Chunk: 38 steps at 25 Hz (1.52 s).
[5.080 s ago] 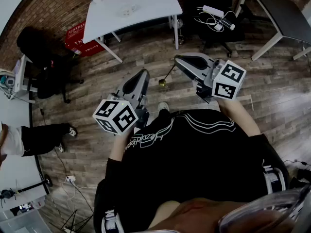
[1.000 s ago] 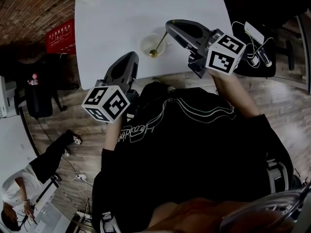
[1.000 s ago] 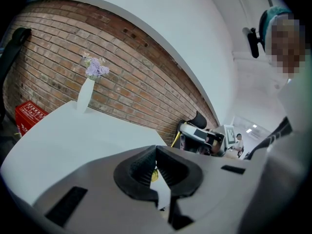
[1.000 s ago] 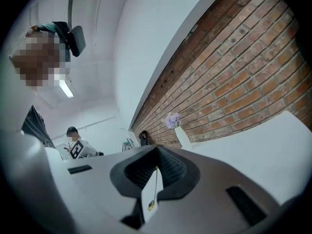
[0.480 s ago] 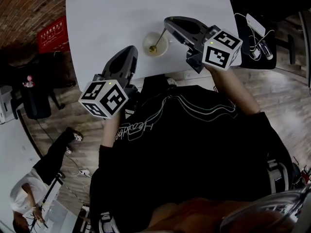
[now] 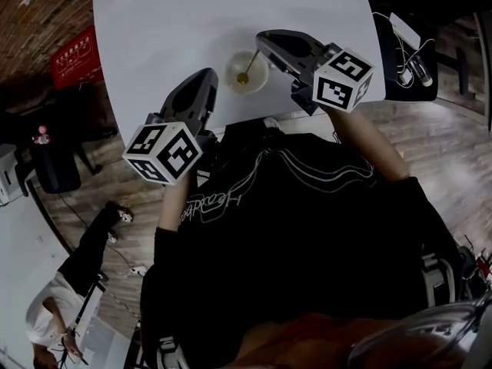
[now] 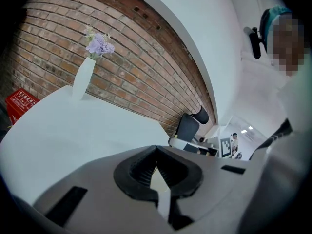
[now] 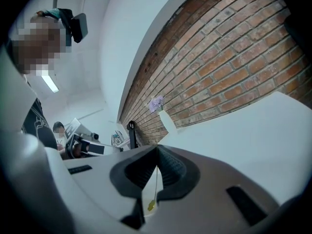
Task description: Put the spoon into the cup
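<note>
A small pale cup (image 6: 257, 80) stands near the front edge of the white table (image 6: 177, 21). My right gripper (image 6: 260, 40) is over the cup's right side, shut on the top of a thin gold spoon (image 6: 250, 64). The spoon hangs down at a slant, and its bowl is inside the cup's rim. In the right gripper view the spoon (image 8: 152, 204) dangles below the closed jaws of my right gripper (image 8: 157, 149). My left gripper (image 6: 206, 74) sits left of the cup at the table edge, and in its own view this left gripper (image 7: 156, 149) is shut with nothing in it.
A white vase of purple flowers (image 7: 84, 77) stands at the table's far left corner. A red crate (image 6: 77, 56) lies on the floor to the left, a dark chair with cables (image 6: 407, 29) to the right. A person (image 6: 54, 314) sits at the lower left.
Both grippers have come down toward the table. The spoon's bowl has dropped from above the cup into it. The left gripper has moved forward to the table edge.
</note>
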Available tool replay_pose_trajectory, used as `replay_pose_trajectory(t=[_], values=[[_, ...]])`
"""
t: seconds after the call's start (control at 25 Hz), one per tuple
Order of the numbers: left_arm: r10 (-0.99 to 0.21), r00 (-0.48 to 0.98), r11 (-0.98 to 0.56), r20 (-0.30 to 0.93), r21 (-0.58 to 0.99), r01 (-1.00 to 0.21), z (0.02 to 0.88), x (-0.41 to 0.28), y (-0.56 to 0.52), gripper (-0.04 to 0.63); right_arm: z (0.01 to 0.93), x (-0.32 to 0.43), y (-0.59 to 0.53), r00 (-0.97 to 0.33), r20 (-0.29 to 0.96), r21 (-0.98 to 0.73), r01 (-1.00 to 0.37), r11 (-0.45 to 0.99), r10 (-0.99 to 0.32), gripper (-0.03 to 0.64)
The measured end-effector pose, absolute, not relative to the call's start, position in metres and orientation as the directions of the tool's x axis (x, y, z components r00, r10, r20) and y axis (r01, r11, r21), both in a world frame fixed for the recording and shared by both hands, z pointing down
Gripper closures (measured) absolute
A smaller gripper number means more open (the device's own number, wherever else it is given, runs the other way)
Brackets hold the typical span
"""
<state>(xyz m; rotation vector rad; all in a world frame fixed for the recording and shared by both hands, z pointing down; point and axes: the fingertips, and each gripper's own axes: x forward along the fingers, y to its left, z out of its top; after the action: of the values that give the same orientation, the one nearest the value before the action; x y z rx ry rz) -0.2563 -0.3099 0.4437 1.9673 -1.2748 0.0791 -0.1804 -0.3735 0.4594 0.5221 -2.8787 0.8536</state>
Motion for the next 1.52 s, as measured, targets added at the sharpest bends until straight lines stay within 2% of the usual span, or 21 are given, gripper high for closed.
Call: replay_pose_trajectory(t=[0.56, 1.44, 1.52], values=[[-0.733, 0.488, -0.162, 0.473, 0.576, -0.801, 0.466, -0.266, -0.314, 0.592, 0.486, -0.195, -0.365, -0.948, 0.229, -0.477, -0.307, 0.824, -0.221, 0.618], [-0.718, 0.493, -0.157, 0.491, 0.576, -0.802, 0.474, -0.261, -0.318, 0.592, 0.5, -0.194, -0.379, -0.943, 0.262, -0.471, -0.31, 0.826, -0.205, 0.614], [-0.719, 0.493, -0.157, 0.49, 0.577, -0.802, 0.474, -0.26, -0.318, 0.592, 0.501, -0.193, -0.381, -0.939, 0.271, -0.467, -0.322, 0.824, -0.214, 0.559]])
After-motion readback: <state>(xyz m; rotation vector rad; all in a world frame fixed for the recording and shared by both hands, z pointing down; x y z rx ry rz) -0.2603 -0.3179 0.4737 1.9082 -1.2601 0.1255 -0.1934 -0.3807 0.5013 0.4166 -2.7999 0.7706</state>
